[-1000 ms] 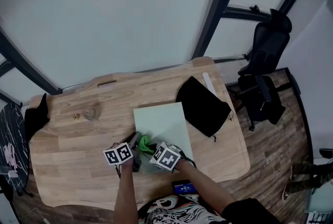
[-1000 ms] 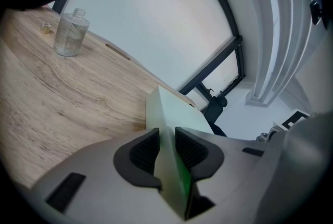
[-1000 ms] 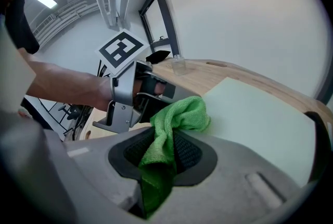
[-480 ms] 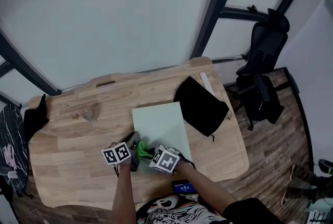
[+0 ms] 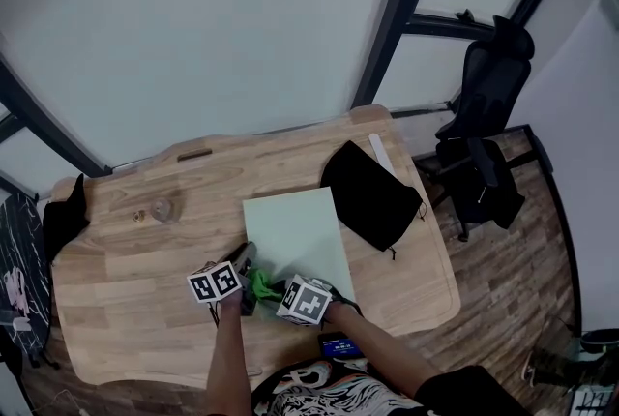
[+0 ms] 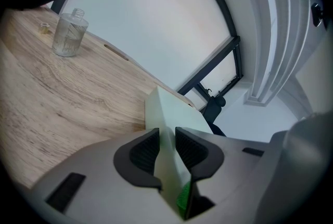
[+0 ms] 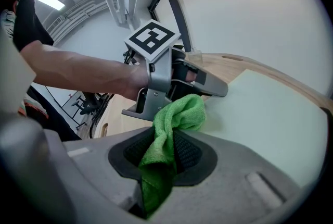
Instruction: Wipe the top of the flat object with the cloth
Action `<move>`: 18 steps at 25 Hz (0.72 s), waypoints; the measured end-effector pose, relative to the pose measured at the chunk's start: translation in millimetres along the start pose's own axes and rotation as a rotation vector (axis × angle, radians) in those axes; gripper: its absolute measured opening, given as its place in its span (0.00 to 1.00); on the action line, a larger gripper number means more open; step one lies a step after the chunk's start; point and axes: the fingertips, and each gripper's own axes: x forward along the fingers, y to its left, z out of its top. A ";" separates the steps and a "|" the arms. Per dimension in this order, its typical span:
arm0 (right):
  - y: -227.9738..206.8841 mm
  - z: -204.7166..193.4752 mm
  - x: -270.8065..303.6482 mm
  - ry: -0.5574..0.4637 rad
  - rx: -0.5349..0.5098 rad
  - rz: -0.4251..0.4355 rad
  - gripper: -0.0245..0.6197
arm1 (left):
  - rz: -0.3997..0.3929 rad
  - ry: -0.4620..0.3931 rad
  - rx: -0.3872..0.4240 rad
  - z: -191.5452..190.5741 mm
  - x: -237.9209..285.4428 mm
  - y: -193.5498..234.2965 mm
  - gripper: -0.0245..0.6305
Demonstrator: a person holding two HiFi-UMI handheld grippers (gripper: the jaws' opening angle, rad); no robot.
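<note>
Pale wood worktop (image 5: 126, 259) seen from above. The flat object (image 5: 295, 230), a pale green board, lies near its middle, and a black pouch (image 5: 372, 192) sits just beside the board's far right corner. My left claw (image 5: 247, 259) is clenched on the board's near left edge, with the edge pinched between both pads to steady it. My right claw (image 5: 273, 288) is clamped on a bunched green cloth (image 5: 259, 284), which rests on the board's near left corner, just beside the left claw. A small glass bottle (image 5: 162, 209) stands well apart at the far left.

To wipe well, I judge I should keep the left grip firm so the board cannot slide. I should press the cloth down flat and sweep in overlapping passes out to the far and right parts of the top.

Compared with a second ago, my right claw has drawn the cloth nearer to me, toward the board's near edge, while my left claw has held its place
</note>
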 end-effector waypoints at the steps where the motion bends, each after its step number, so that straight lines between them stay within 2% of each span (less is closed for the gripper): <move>1: 1.8 -0.9 0.6 0.001 -0.003 0.008 0.18 | -0.001 0.001 0.001 -0.2 0.1 0.2 0.18; 12: 21.6 -13.3 2.6 0.046 0.004 0.109 0.18 | 0.008 0.008 0.019 -1.6 -0.5 -0.8 0.18; 18: 27.2 -15.6 1.8 0.049 0.006 0.130 0.18 | 0.007 0.001 0.020 -0.7 -0.7 -1.9 0.18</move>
